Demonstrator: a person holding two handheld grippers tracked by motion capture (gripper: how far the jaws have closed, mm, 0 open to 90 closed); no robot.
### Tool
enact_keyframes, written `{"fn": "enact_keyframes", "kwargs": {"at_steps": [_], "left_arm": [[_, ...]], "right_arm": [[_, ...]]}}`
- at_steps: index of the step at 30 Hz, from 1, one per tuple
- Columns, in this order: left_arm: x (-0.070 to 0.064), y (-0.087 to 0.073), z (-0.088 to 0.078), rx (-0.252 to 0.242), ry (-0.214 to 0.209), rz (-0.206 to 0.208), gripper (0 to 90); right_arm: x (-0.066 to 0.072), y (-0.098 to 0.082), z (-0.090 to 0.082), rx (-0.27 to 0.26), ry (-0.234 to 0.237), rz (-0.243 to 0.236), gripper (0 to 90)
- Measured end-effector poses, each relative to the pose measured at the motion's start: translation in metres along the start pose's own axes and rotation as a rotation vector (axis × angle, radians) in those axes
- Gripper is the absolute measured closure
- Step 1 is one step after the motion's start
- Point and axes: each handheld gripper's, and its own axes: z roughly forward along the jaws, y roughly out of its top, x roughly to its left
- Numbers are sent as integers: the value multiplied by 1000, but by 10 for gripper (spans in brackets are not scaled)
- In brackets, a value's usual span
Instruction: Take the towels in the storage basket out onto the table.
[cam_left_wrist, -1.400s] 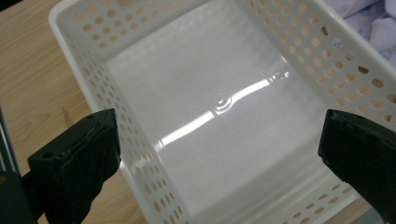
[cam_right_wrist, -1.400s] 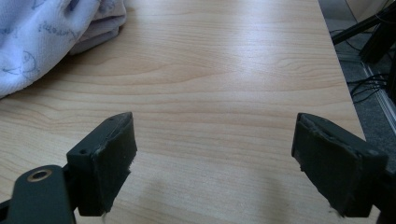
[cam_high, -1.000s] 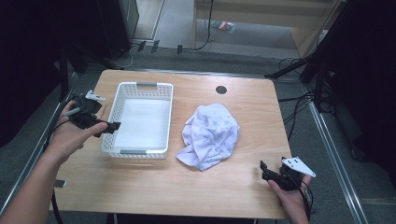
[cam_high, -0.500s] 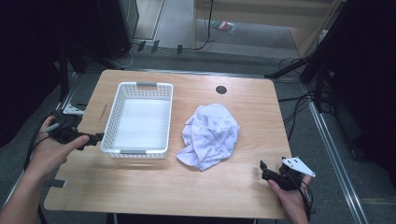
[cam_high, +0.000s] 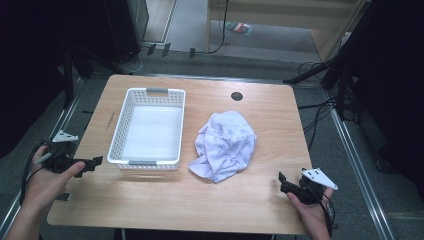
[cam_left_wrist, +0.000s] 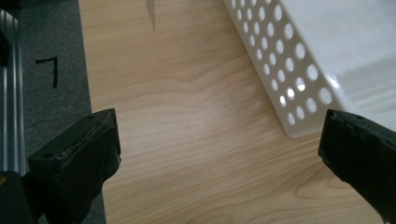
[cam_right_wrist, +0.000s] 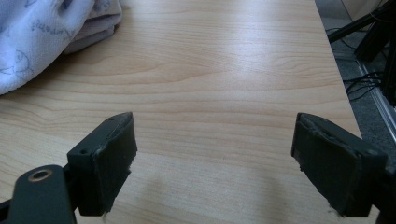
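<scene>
A white perforated basket (cam_high: 150, 127) stands empty on the left half of the wooden table (cam_high: 260, 200); its near corner (cam_left_wrist: 303, 84) shows in the left gripper view. A crumpled pale lilac cloth (cam_high: 223, 144) lies just right of the basket, and its edge (cam_right_wrist: 42, 32) reaches into the right gripper view. My left gripper (cam_high: 90, 163) hangs open at the table's front left edge, beside the basket's near corner, its jaws wide apart with nothing between them (cam_left_wrist: 219, 158). My right gripper (cam_high: 284, 184) rests open over the front right of the table, apart from the cloth (cam_right_wrist: 215, 163).
A dark round grommet hole (cam_high: 236, 96) sits near the table's far edge. Grey floor with a metal rail (cam_high: 350, 150) borders the table on the right. Cables (cam_high: 320, 107) and dark equipment stands lie beyond the far right corner.
My left gripper has drawn back from the basket's left rim toward the table's front left edge and lower. The right gripper, basket and cloth have stayed put.
</scene>
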Motion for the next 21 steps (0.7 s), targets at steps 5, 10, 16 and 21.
{"fn": "enact_keyframes", "kwargs": {"at_steps": [5, 10, 16, 21], "left_arm": [[3, -19, 5, -21, -7, -21, 0], [6, -38, 15, -32, -3, -49, 0], [4, -51, 25, -44, -5, -56, 0], [6, -58, 27, -110, -4, -77, 0]], "right_arm": [[0, 0, 0, 0, -2, 0, 141], [0, 0, 0, 1, -3, 1, 141], [0, 0, 0, 1, -2, 0, 141], [0, 0, 0, 0, -2, 2, 141]]}}
